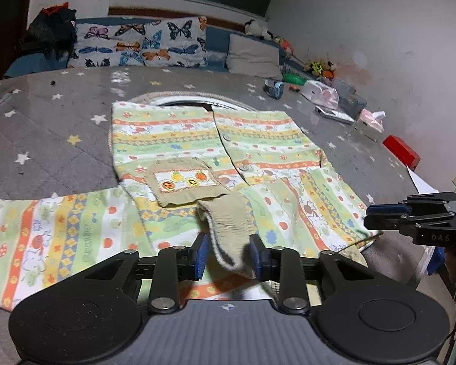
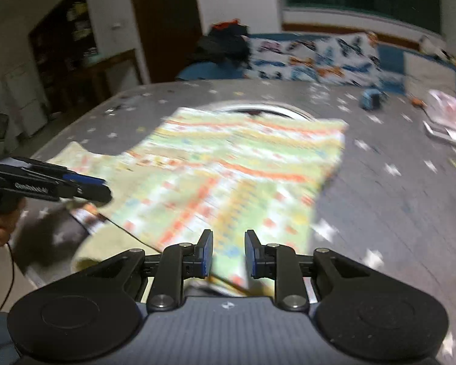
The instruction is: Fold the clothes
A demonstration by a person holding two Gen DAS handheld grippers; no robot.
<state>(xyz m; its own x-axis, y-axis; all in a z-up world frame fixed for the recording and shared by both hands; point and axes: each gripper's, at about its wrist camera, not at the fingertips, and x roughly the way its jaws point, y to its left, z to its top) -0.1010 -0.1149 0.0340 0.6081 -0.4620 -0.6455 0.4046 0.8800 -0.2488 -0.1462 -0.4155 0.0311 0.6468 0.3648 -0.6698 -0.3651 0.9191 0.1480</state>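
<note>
A child's striped jacket (image 1: pixel 203 140) in green, orange and white lies flat on the grey star-print bed cover (image 1: pixel 45 127), with its right sleeve folded across the front. The sleeve's tan ribbed cuff (image 1: pixel 228 228) lies between the open fingers of my left gripper (image 1: pixel 228 255). The other sleeve (image 1: pixel 45 231) stretches out to the left. My right gripper (image 2: pixel 228 255) is open and empty above the jacket's (image 2: pixel 228 170) near edge; its view is blurred. It shows side-on in the left wrist view (image 1: pixel 380 216), and the left gripper shows in the right wrist view (image 2: pixel 100 188).
A butterfly-print pillow (image 1: pixel 143 44) and a grey cushion (image 1: pixel 253 56) lie at the bed's far end. Tissue packs (image 1: pixel 371 120), a red box (image 1: pixel 401 150), toys and small items line the right wall side. A cable (image 2: pixel 130 234) crosses the jacket's near corner.
</note>
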